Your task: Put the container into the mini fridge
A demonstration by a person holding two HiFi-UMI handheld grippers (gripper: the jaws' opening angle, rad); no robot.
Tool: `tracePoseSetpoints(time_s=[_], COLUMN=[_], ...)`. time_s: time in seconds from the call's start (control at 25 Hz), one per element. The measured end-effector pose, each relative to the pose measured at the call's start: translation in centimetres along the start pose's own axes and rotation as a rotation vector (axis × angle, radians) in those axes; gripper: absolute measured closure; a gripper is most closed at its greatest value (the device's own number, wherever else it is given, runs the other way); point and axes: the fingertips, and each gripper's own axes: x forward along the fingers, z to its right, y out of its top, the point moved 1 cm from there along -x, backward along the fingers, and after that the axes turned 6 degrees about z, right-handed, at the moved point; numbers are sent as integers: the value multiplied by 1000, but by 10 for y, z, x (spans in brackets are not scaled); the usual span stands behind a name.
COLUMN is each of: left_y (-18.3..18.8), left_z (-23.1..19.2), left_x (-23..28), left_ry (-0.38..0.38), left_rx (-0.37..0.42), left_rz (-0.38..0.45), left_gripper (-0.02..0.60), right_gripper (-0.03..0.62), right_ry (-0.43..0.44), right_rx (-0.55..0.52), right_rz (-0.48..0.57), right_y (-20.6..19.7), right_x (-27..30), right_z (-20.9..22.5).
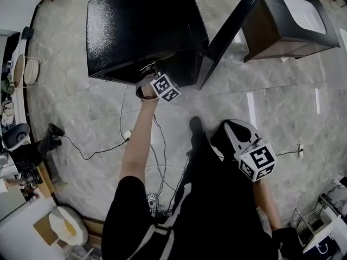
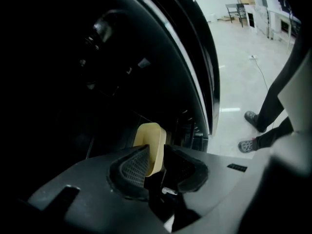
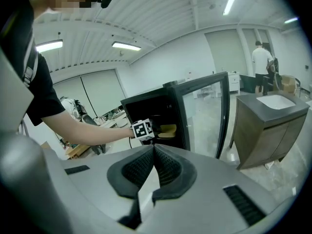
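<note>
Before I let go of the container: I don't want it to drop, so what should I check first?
1. The door of the mini fridge is open: ok, swung wide.
2. Hold of the left gripper on the yellow container: ok, fingers shut on its edge.
3. Container past the fridge opening: ok, the right gripper view shows it inside.
4. Container supported from below: cannot tell, the interior is too dark.
5. The right gripper is out of the way: ok, shut on nothing, held back from the fridge.
</note>
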Motion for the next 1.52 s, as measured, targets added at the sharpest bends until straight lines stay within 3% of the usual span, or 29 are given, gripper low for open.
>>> tracePoseSetpoints(time_s=[0.12, 0.44, 0.8, 1.12, 1.52], left_y=[4, 4, 18, 22, 24], left_z=[4, 15, 15, 21, 37], left_x=[-25, -75, -136, -179, -219], left_ry=[-6, -4, 74, 118, 137], left_rx=[-51, -101, -169, -256, -388], left_rz=[21, 32, 90, 128, 159], left_gripper=[479, 500, 529, 531, 531], right_gripper=[576, 576, 576, 576, 576], right_ry=[13, 53, 96, 91, 104], right_rx=[-23, -53, -74, 48, 58], right_rz=[24, 75, 70, -15, 36], right_y=[11, 22, 18, -9, 0], right_x=[1, 6, 18, 35, 46], right_z=[-4, -11, -17, -14, -23])
